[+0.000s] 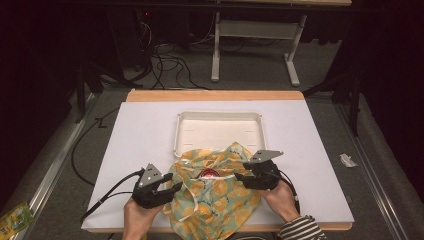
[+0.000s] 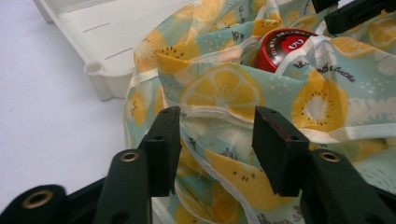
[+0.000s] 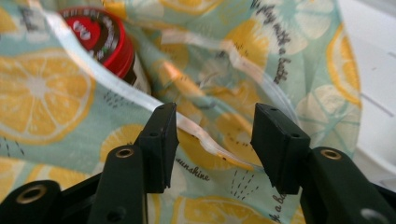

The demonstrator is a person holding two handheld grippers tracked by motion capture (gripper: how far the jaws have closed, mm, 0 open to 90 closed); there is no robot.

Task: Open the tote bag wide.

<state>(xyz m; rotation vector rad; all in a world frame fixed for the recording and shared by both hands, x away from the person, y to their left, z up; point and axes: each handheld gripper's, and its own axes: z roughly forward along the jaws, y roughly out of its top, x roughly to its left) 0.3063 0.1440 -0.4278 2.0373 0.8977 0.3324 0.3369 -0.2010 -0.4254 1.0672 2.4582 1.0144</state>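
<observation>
The white-topped counter with a pale wooden edge fills the middle of the high view, and on it, toward the far side, sits a shallow cream-white rectangular plastic tray with raised walls. In the left gripper view a corner of that tray lies just beside the cloth.

Overlapping the tray's near rim and spreading toward the person's edge of the counter is a mint-green fabric bag printed with yellow lemon slices. It lies crumpled, its mouth open upward, with a white drawstring hem running along the rim (printed lettering can be made out on the fabric in both gripper views). The cloth rises in folds in front of the left gripper's camera, and the same fabric spreads across the right gripper view.

The left gripper, black with a grey plate on top, rests at the bag's left edge. Its jaws stand apart, and the hem and a fold of the bag lie between them without being pinched. The right gripper sits at the bag's right side, held by a hand in a striped sleeve. Its jaws are likewise spread, with the drawstring hem passing through the gap untouched by either jaw.

Inside the bag's mouth stands a small jar with a round red lid. The lid carries white markings, and the jar is partly covered by the cloth.
</observation>
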